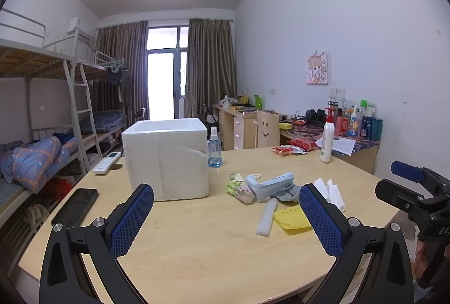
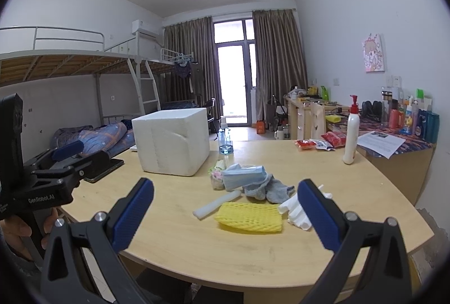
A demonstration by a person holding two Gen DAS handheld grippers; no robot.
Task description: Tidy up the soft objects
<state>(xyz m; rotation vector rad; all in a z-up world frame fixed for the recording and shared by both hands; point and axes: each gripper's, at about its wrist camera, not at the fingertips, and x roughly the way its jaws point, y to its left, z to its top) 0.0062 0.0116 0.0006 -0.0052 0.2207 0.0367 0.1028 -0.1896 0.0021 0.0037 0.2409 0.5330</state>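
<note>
A white foam box (image 1: 167,159) (image 2: 171,145) stands open-topped on the wooden table (image 1: 197,233) (image 2: 225,250). To its right lies a pile of soft things: a blue face mask pack (image 1: 271,183) (image 2: 244,176), a grey sock (image 2: 270,190), a floral cloth (image 1: 239,188) (image 2: 216,177), a white foam stick (image 1: 265,216) (image 2: 215,204), a yellow foam net (image 1: 291,218) (image 2: 250,216) and white foam pieces (image 1: 332,193) (image 2: 295,211). My left gripper (image 1: 226,219) is open and empty, facing the table between the box and the pile. My right gripper (image 2: 225,215) is open and empty, just short of the yellow net.
A black phone (image 1: 76,207) and a white remote (image 1: 107,162) lie left of the box. A blue spray bottle (image 1: 214,148) (image 2: 225,139) stands behind it. A white pump bottle (image 1: 327,136) (image 2: 351,135) and red snack packets (image 1: 292,148) (image 2: 320,142) sit at the far right.
</note>
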